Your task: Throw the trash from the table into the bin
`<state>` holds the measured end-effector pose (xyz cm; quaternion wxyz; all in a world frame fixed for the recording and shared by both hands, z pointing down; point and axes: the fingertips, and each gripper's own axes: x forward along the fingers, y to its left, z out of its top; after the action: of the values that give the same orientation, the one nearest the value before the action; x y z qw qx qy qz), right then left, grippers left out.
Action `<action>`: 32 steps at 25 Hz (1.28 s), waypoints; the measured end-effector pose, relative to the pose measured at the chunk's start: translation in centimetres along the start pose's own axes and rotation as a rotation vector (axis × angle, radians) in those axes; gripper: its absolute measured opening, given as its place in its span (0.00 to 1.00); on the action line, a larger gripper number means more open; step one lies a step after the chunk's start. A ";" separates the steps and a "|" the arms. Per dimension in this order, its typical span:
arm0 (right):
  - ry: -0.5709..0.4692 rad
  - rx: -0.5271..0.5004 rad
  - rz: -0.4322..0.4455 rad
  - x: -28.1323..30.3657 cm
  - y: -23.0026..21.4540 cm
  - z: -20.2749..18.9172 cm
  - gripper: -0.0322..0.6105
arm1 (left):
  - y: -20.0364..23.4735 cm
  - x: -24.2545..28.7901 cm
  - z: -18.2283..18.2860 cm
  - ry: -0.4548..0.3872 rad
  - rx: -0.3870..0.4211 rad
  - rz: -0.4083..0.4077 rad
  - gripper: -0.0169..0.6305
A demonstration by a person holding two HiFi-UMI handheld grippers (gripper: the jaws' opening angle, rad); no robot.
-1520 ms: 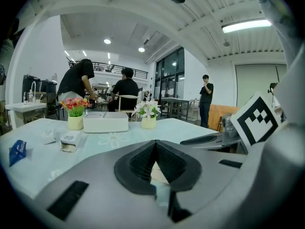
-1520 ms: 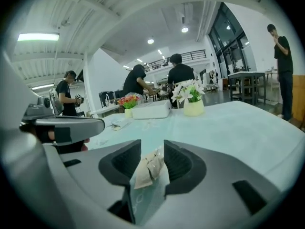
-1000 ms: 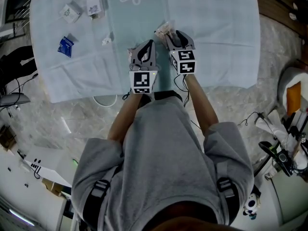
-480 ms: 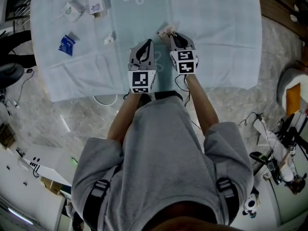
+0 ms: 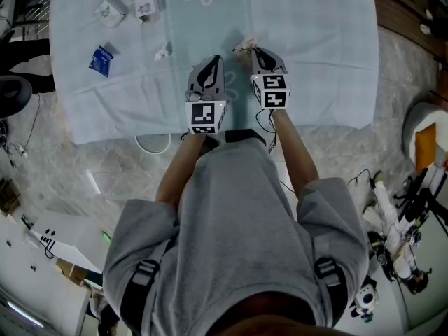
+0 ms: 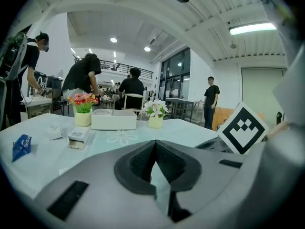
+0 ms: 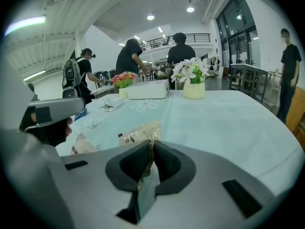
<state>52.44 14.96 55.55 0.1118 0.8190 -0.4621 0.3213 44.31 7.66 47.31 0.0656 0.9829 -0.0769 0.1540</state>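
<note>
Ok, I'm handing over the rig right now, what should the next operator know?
Left gripper: shut, empty, over the table.
Right gripper: jaws have just been closing, and now pinch the clear wrapper, which lies on the table.
Done: nothing visibly binned.
Left: lift and bin the wrapper, then the blue packet, crumpled carton, small box and white scrap at the far left. I can't make out the bin in any view.

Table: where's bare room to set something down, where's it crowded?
Free: right half of the table, from the wrapper to the right edge; also the near-left strip between the blue packet and the near edge. Crowded: far-left corner, with two boxes, the blue packet and a scrap.
</note>
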 end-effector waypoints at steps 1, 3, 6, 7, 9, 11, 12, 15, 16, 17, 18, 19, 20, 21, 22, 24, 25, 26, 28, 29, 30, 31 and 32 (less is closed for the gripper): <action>-0.016 0.002 -0.004 -0.4 0.0 0.4 0.09 | -0.1 -0.2 0.4 -0.009 0.001 0.000 0.04; -0.056 0.005 -0.012 -1.5 0.1 1.3 0.09 | -0.2 -0.8 1.2 -0.027 0.007 0.000 0.04; -0.130 0.005 -0.022 -3.2 0.3 3.1 0.09 | -0.4 -1.6 2.5 -0.051 0.016 0.001 0.04; -0.156 0.005 -0.025 -3.8 0.5 3.7 0.09 | -0.4 -1.9 3.1 -0.065 0.018 0.002 0.04; -0.209 0.005 -0.030 -5.2 0.9 4.8 0.09 | -0.5 -2.6 4.0 -0.086 0.021 0.005 0.04; -0.268 0.003 -0.038 -6.5 1.3 6.0 0.09 | -0.6 -3.1 4.8 -0.108 0.028 0.005 0.04; -0.300 0.000 -0.041 -7.2 1.6 6.6 0.09 | -0.6 -3.4 5.1 -0.116 0.032 0.005 0.04; -0.393 -0.016 -0.037 -9.3 2.7 8.2 0.09 | -0.6 -4.3 6.0 -0.140 0.046 0.012 0.04; -0.422 -0.020 -0.033 -10.0 3.1 8.5 0.09 | -0.7 -4.6 6.1 -0.144 0.047 0.012 0.04; -0.448 -0.024 -0.030 -10.8 3.5 8.8 0.09 | -0.8 -5.0 6.2 -0.145 0.045 0.011 0.04; -0.470 -0.027 -0.028 -11.5 3.9 9.0 0.09 | -0.9 -5.4 6.3 -0.147 0.041 0.012 0.04; -0.489 -0.030 -0.026 -12.1 4.3 9.1 0.09 | -0.9 -5.8 6.4 -0.150 0.038 0.016 0.04; -0.505 -0.033 -0.023 -12.5 4.6 9.3 0.09 | -0.8 -6.1 6.5 -0.154 0.036 0.021 0.04; -0.518 -0.035 -0.020 -12.9 4.9 9.5 0.09 | -0.7 -6.4 6.6 -0.161 0.037 0.027 0.04; -0.526 -0.036 -0.017 -13.2 5.0 9.6 0.09 | -0.6 -6.7 6.8 -0.167 0.038 0.032 0.04; -0.534 -0.035 -0.013 -13.7 5.4 9.7 0.09 | -0.5 -7.4 7.0 -0.173 0.039 0.043 0.04; -0.536 -0.036 -0.011 -13.9 5.6 9.6 0.09 | -0.4 -7.8 7.0 -0.175 0.039 0.050 0.04; -0.539 -0.037 -0.008 -14.1 5.8 9.7 0.09 | -0.2 -8.2 7.1 -0.177 0.040 0.058 0.04; -0.548 -0.039 0.006 -14.5 6.3 10.0 0.09 | 0.2 -9.0 7.4 -0.187 0.040 0.080 0.04; -0.553 -0.039 0.016 -14.7 6.5 10.1 0.09 | 0.4 -9.5 7.5 -0.192 0.041 0.092 0.04; -0.557 -0.040 0.025 -14.9 6.8 10.2 0.09 | 0.6 -10.0 7.7 -0.198 0.042 0.104 0.04; -0.562 -0.043 0.037 -15.1 7.3 10.3 0.09 | 0.8 -10.6 7.8 -0.204 0.044 0.116 0.04; -0.567 -0.046 0.052 -15.2 7.9 10.4 0.09 | 1.2 -11.2 7.9 -0.209 0.044 0.131 0.04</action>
<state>44.78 16.03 37.11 -0.0114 0.8613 -0.5030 0.0716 35.86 6.76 36.45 0.0252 0.9876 -0.1442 0.0564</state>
